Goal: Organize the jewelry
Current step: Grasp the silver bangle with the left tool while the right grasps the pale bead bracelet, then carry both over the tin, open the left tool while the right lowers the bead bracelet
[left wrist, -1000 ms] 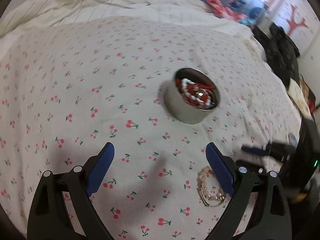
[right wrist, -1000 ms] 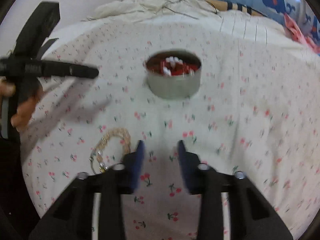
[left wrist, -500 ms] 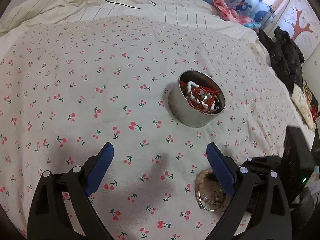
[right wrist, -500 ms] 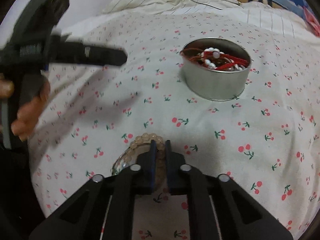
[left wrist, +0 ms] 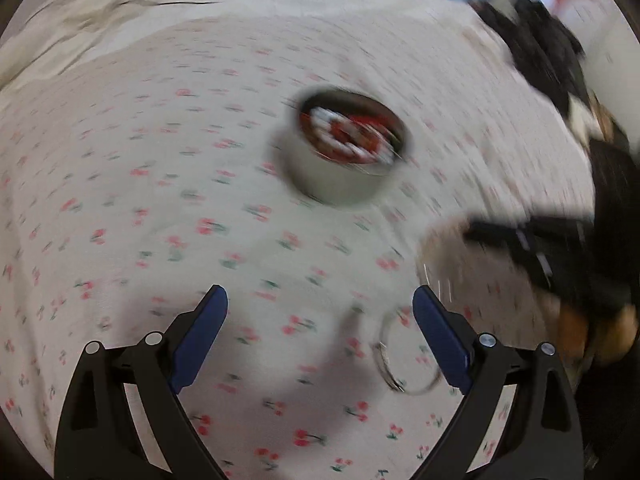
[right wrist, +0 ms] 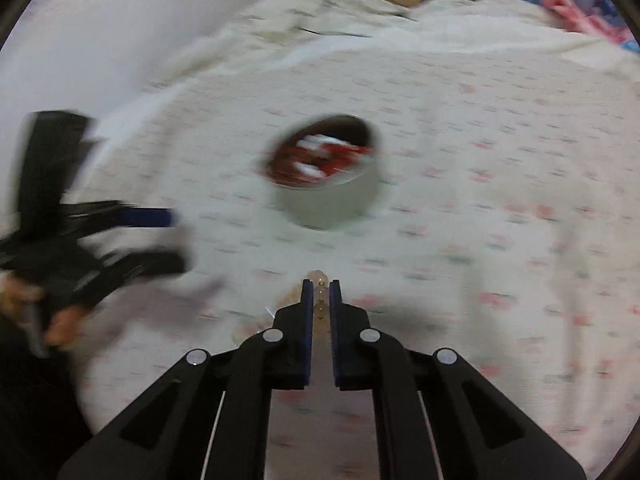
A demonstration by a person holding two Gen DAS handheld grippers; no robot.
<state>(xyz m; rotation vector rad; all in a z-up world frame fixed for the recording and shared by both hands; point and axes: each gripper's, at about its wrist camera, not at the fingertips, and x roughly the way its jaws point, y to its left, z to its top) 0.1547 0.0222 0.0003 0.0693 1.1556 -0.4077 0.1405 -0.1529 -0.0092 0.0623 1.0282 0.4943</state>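
A round metal tin [left wrist: 340, 160] holding red and white bead jewelry sits on the cherry-print bedsheet; it also shows in the right wrist view [right wrist: 328, 188]. My right gripper [right wrist: 321, 292] is shut on a pale beaded bracelet [right wrist: 321, 280] and holds it above the sheet, short of the tin. In the left wrist view the right gripper [left wrist: 472, 232] appears blurred at the right with the bracelet hanging from it. My left gripper [left wrist: 320, 304] is open and empty. A thin silver bangle [left wrist: 404, 360] lies on the sheet by its right finger.
A rumpled cream blanket [right wrist: 320, 20] lies behind the tin. Dark clothing and bags [left wrist: 552, 60] sit at the bed's right edge. The left gripper and the hand holding it show blurred at the left of the right wrist view [right wrist: 80, 240].
My right gripper closed on the beaded bracelet and lifted it off the sheet, leaving the silver bangle behind. Both views have shifted and are blurred by motion.
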